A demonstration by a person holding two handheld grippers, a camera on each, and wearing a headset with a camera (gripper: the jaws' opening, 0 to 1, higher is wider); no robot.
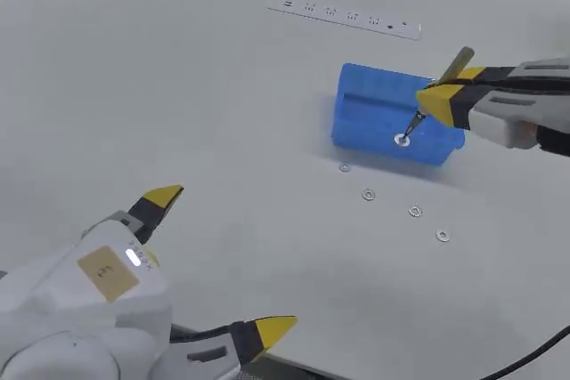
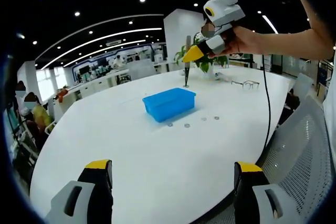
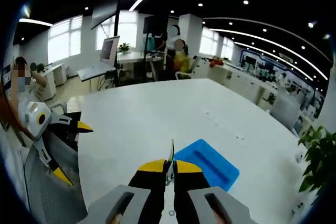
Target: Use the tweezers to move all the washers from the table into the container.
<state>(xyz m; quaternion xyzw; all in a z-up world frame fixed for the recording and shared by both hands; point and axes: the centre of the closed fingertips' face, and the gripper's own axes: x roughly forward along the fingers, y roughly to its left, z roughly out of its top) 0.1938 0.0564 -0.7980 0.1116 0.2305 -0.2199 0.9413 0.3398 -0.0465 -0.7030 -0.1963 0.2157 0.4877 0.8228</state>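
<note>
The right gripper (image 1: 438,100), clamped on the tweezers (image 1: 415,122), holds a washer (image 1: 403,140) over the container (image 1: 370,100); best to release it low inside. The left gripper (image 1: 220,260) waits, jaws apart.

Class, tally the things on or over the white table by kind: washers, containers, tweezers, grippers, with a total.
Washers: 5, with 4 on the table and 1 at the tweezers tip
Blue container: 1
Tweezers: 1
Grippers: 2, left gripper and right gripper
Total: 9
</note>
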